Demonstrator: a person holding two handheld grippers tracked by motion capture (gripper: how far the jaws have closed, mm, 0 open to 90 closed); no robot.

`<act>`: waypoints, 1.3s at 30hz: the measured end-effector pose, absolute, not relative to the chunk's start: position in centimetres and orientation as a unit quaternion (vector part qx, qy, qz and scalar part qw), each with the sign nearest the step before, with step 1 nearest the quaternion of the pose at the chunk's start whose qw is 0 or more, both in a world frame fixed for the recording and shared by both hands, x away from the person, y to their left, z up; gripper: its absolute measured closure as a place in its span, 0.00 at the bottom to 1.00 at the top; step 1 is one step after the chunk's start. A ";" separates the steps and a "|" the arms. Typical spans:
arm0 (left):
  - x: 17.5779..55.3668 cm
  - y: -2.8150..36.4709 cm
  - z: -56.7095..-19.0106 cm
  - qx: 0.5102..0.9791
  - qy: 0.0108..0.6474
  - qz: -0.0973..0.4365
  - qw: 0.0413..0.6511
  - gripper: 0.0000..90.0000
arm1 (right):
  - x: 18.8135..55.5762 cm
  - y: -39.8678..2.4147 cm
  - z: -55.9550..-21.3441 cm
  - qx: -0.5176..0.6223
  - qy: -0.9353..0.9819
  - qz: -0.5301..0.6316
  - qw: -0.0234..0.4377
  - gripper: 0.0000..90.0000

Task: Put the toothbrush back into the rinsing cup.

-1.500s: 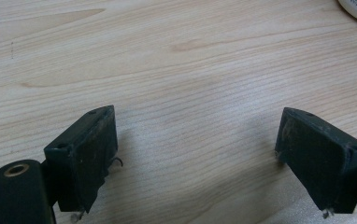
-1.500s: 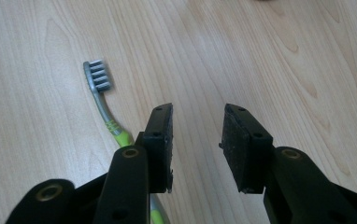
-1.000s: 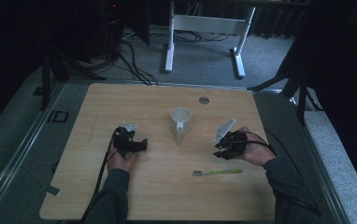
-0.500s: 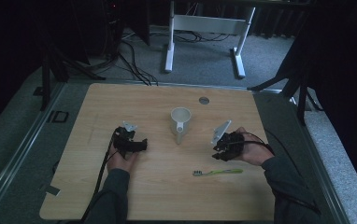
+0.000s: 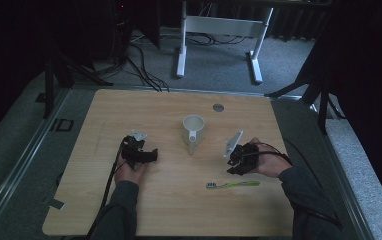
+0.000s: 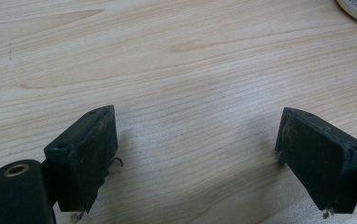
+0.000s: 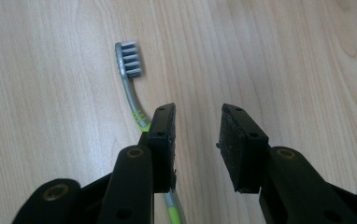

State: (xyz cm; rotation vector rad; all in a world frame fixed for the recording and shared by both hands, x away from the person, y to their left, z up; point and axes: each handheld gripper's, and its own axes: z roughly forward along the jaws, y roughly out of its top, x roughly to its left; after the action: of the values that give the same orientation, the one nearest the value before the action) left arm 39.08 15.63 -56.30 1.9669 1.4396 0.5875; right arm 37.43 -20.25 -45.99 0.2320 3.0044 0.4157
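Toothbrush half hidden under the right jaw

Toothbrush (image 7: 131,79) handle runs beneath the right gripper (image 7: 196,140) and is covered by its left jaw — whether they touch cannot be told. Those jaws stand partly apart, with bare wood between them. The left gripper (image 6: 195,154) is spread wide over the table (image 5: 129,110), holding nothing. A white mug (image 5: 193,131) stands between the hands; its rim is cut off in the left gripper view.
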 end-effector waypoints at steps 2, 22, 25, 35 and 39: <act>39.1 15.6 -56.3 0.745 0.546 0.223 0.312 0.15 | 37.5 -20.2 -46.1 0.072 0.987 0.135 0.049 0.73; 39.1 15.6 -56.3 0.745 0.546 0.223 0.312 0.15 | 37.3 -19.6 -47.1 0.049 0.993 0.103 0.025 0.75; 39.1 15.6 -56.3 0.745 0.545 0.223 0.312 0.15 | 37.2 -19.6 -47.2 0.044 0.994 0.100 0.021 0.76; 39.1 15.6 -56.3 0.745 0.546 0.223 0.312 0.15 | 37.0 -19.3 -47.7 0.029 0.996 0.079 0.010 0.77; 39.1 15.6 -56.3 0.745 0.546 0.223 0.312 0.15 | 37.0 -19.2 -48.0 0.026 0.997 0.069 0.006 0.77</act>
State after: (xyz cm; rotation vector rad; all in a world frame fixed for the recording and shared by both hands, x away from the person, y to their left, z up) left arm 39.08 15.63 -56.30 1.9668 1.4397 0.5876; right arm 36.96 -19.17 -47.97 0.0823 3.1215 0.2157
